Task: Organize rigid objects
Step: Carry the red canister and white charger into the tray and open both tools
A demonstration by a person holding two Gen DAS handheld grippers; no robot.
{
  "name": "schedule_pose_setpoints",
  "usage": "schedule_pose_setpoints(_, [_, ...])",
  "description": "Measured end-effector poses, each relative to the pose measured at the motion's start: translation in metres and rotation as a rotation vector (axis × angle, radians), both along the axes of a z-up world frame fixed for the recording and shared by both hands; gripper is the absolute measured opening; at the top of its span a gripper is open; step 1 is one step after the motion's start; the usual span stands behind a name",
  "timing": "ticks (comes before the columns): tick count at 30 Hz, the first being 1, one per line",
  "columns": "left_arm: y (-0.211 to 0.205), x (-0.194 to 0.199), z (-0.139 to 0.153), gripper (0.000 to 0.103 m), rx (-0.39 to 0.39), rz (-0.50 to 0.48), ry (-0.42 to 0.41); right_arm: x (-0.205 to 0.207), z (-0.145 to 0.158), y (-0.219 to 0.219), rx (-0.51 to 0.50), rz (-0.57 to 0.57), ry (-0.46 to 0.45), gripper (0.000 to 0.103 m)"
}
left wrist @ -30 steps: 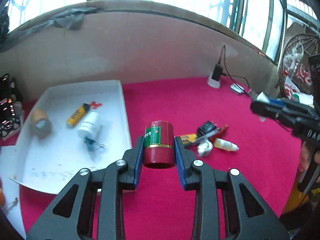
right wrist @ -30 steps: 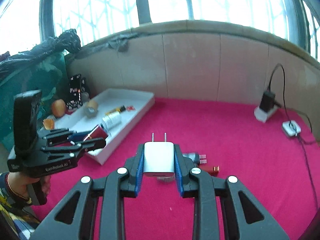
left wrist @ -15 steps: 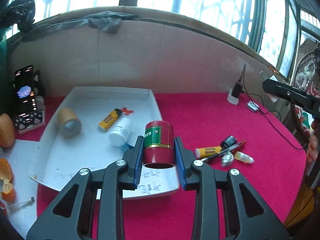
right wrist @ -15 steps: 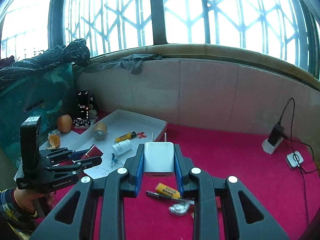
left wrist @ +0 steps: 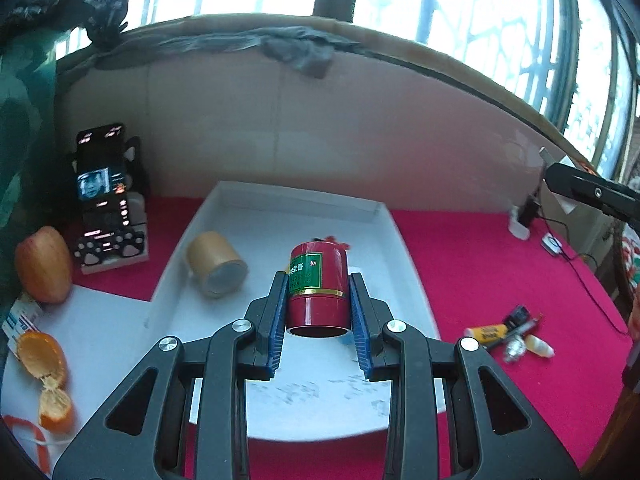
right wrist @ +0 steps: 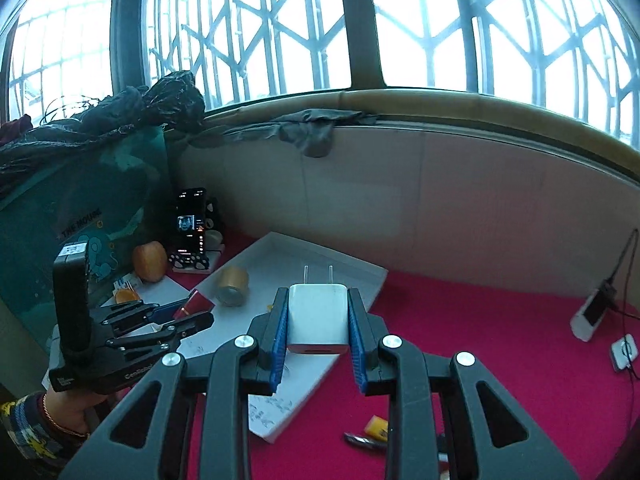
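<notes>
Left wrist view, red tablecloth, barred window, perhaps daylight

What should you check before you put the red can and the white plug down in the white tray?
1. Left tongs squeeze the red can firmly: ok, the blue pads press both its sides.
2. Right tongs hold the white plug: ok, prongs point away from the camera.
3. Red can is over the white tray: ok.
4. Free spot for the can: ok, bare floor beside the tape roll.
5. White plug is over the tray: cannot tell, it looks close to the tray's right edge.
6. The two tongs stay apart: ok, the left tongs sit well to the left in the right wrist view.
</notes>
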State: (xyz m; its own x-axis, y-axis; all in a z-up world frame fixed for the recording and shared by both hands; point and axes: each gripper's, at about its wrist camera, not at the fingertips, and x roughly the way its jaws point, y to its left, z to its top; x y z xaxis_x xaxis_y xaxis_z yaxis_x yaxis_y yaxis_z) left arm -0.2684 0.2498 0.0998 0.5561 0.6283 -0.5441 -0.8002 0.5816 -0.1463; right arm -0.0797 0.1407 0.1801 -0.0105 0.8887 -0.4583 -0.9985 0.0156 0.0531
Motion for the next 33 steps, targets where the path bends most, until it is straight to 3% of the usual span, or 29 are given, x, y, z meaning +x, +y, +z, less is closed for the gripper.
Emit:
schedule_pose_setpoints(11, [0.054,-0.021,-0.027,0.029,-0.157,0.062,-0.038,-0.018,-0.049,0.086,-0.161,0.011,0.069,0.026])
schedule_pose_setpoints(20, [0.052,-0.003,-0.041,0.029,-0.139,0.065,0.042,-0.018,-0.098,0.127,-0.289,-0.061,0.096,0.026])
schedule_pose_setpoints(27, [0.053,-0.001,-0.039,0.029,-0.109,0.104,0.068,-0.013,-0.108,0.128,-0.299,-0.077,0.08,0.026])
schedule_pose_setpoints(28, [0.053,-0.001,-0.038,0.032,-0.103,0.112,0.072,-0.012,-0.108,0.128,-0.299,-0.079,0.083,0.027])
schedule_pose_setpoints(30, [0.052,-0.003,-0.035,0.05,-0.088,0.132,0.072,-0.014,-0.107,0.126,-0.292,-0.074,0.08,0.028])
schedule_pose_setpoints(31, [0.052,-0.006,-0.034,0.079,-0.085,0.144,0.07,-0.016,-0.107,0.126,-0.289,-0.072,0.075,0.028])
schedule_pose_setpoints(32, [0.052,-0.008,-0.033,0.096,-0.08,0.154,0.066,-0.018,-0.105,0.124,-0.281,-0.067,0.069,0.028])
schedule_pose_setpoints(33, [0.051,-0.011,-0.032,0.099,-0.069,0.168,0.061,-0.02,-0.104,0.124,-0.276,-0.065,0.063,0.035])
